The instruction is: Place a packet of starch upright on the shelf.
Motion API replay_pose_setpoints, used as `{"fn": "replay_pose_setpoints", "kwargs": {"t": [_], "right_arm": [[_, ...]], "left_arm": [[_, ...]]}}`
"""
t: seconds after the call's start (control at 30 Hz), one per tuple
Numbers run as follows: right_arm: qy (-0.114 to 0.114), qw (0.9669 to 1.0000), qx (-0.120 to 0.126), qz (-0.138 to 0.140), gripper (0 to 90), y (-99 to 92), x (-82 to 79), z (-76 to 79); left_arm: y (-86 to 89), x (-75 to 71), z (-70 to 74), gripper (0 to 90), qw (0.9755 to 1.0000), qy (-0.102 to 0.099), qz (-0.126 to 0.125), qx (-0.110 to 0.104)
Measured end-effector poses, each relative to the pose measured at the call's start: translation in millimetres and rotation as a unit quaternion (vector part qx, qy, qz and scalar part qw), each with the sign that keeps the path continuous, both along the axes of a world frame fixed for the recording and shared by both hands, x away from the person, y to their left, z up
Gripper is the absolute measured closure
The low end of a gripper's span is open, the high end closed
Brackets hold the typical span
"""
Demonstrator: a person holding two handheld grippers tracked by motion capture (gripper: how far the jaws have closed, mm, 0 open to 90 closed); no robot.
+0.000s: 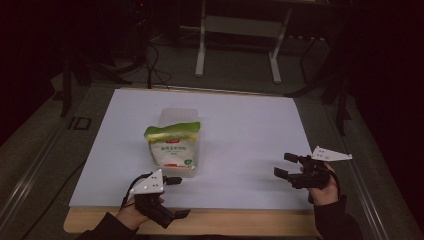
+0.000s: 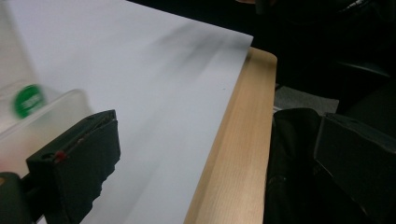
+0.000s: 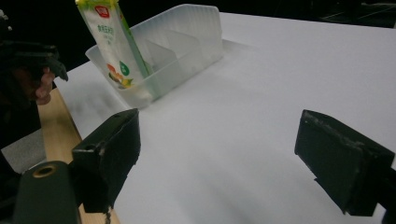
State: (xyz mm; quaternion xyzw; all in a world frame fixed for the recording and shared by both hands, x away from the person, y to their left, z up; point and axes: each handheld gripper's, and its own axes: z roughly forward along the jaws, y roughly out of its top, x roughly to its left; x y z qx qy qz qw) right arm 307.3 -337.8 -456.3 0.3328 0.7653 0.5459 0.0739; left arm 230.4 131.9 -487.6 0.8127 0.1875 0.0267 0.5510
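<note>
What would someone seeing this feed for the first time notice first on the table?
The green-and-white printed food pouch stands out, upright in the near end of a clear plastic divided bin left of centre on the white sheet. Next come the two hand-held grippers near the table's front edge: the left gripper just in front of the bin, the right gripper off to the right, both with jaws apart and holding nothing.
</note>
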Motion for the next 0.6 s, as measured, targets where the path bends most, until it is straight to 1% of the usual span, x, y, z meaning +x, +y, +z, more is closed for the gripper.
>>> {"fn": "replay_pose_setpoints", "kwargs": {"t": [0.1, 0.17, 0.27, 0.33, 0.43, 0.5, 0.53, 0.6], "right_arm": [[-0.002, 1.0, 0.001, -0.001, 14.2, 0.6, -1.1, -1.5], [-0.002, 1.0, -0.004, 0.0, 14.2, 2.0, -1.9, -2.3], [-0.003, 1.0, -0.008, 0.002, 14.2, 5.0, -3.4, -4.3], [-0.002, 0.9999, -0.01, 0.003, 14.2, 7.6, -4.5, -6.0], [-0.008, 0.9998, -0.018, 0.001, 14.1, 12.8, -6.0, -9.4], [-0.014, 0.9994, -0.03, -0.001, 14.1, 16.9, -6.5, -11.2], [-0.015, 0.9994, -0.03, 0.0, 14.1, 19.1, -6.5, -12.2], [-0.018, 0.9992, -0.036, 0.005, 14.1, 23.6, -6.9, -13.7]], "left_arm": [[-10.7, 3.2, -1.3, 0.8, 0.9999, 0.006, -0.009, -0.012], [-18.2, 5.1, -1.6, 0.8, 0.9998, 0.004, -0.016, -0.009], [-27.9, 8.3, -1.1, 0.8, 0.9996, 0.002, -0.024, -0.01], [-33.7, 10.9, -0.4, 0.8, 0.9996, -0.004, -0.027, -0.011], [-42.0, 14.6, -0.1, 0.8, 0.9994, -0.005, -0.033, -0.012], [-47.3, 16.9, -0.9, 0.8, 0.9993, -0.004, -0.034, -0.015], [-49.6, 17.9, -1.3, 0.8, 0.9993, -0.004, -0.035, -0.017], [-53.6, 19.3, -1.7, 0.8, 0.9992, -0.01, -0.036, -0.015]]}}
